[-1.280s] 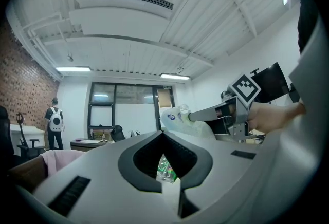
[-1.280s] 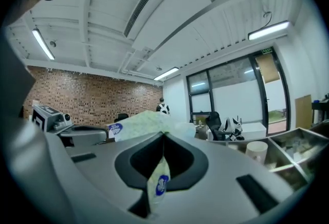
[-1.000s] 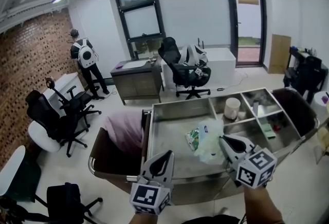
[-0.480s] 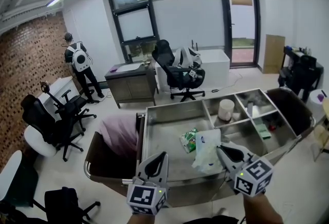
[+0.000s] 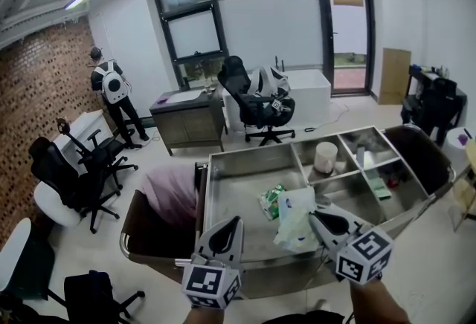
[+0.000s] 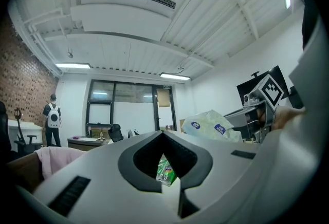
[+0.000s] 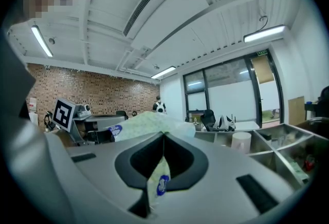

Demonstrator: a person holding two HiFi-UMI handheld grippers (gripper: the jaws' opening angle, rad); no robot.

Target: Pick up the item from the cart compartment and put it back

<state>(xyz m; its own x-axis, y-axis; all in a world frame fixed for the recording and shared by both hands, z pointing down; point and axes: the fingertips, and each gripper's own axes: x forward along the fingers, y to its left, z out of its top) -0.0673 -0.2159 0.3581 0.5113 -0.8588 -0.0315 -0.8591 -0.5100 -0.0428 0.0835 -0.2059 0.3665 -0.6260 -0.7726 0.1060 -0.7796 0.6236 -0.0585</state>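
Tissue pack [image 5: 294,223] hangs pinched in right gripper's [image 5: 313,214] jaws; left gripper's [image 5: 236,221] jaws meet empty.

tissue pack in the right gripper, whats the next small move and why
Probably lower it into the large compartment and only then open: the right gripper is shut on the tissue pack, which hangs above the floor near a green packet.

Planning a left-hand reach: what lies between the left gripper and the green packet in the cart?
Nothing: in the head view, only the bare steel compartment floor separates the left gripper from the green packet.
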